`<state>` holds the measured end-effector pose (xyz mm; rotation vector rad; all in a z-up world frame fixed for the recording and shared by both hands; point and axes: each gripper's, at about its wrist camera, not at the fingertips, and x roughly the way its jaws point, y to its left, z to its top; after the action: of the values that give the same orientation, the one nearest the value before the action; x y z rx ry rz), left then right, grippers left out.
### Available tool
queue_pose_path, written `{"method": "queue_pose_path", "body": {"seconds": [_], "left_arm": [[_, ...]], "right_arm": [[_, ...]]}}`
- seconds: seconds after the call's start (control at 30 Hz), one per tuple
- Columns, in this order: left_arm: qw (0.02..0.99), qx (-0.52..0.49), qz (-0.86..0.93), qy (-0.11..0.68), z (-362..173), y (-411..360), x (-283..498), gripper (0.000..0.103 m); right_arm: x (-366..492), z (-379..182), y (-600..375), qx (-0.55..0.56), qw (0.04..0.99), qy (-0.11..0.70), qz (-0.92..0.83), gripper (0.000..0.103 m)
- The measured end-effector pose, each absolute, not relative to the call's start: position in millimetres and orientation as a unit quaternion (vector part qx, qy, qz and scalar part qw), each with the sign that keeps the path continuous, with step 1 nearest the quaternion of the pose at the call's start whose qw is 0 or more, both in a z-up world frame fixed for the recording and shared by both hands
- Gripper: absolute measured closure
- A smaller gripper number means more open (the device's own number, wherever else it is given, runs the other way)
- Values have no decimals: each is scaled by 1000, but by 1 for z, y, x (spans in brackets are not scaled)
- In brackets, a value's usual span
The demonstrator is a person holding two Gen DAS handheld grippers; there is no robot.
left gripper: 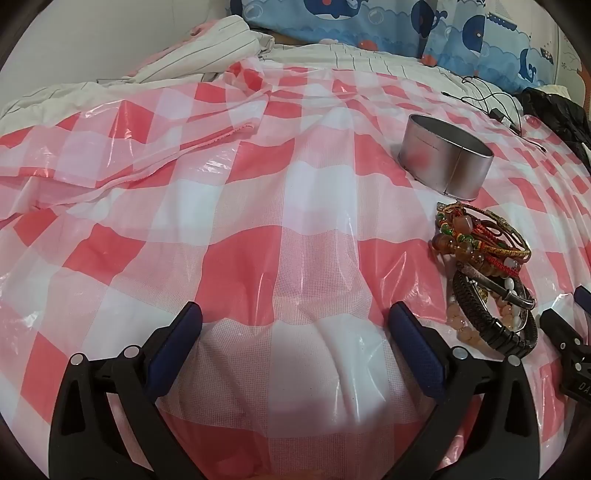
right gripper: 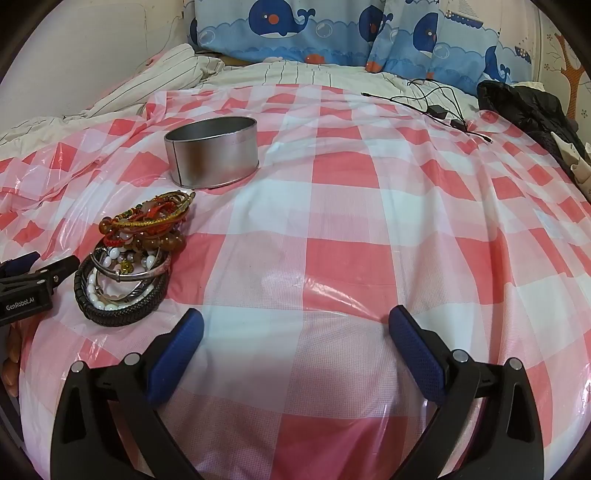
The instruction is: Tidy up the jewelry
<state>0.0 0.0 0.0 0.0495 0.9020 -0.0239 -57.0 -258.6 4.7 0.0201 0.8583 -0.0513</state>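
Observation:
A heap of bracelets (left gripper: 487,273) lies on the red-and-white checked plastic sheet (left gripper: 258,221): beaded, corded, metal and black braided ones. Just beyond it stands a round silver tin (left gripper: 445,160), its top uncovered. My left gripper (left gripper: 295,314) hovers open over bare sheet, left of the heap, nothing between its blue pads. In the right wrist view the same heap (right gripper: 129,258) and tin (right gripper: 212,151) sit at the left. My right gripper (right gripper: 295,317) is open too, to the right of the heap, holding nothing.
The sheet covers a bed with a striped duvet (right gripper: 177,70) and blue whale-print pillows (right gripper: 314,33) at the back. Black cables (right gripper: 439,107) and a black garment (right gripper: 532,107) lie at the far right. A fold of sheet (left gripper: 129,147) bunches at the left.

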Motion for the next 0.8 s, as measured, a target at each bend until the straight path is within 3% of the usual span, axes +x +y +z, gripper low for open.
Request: {"method": "queue_pose_path", "body": {"seconds": [0.8], "left_arm": [[903, 30, -20, 428, 2, 2, -10, 6]], "right_arm": [[-54, 3, -259, 9, 908, 418, -25, 7]]}}
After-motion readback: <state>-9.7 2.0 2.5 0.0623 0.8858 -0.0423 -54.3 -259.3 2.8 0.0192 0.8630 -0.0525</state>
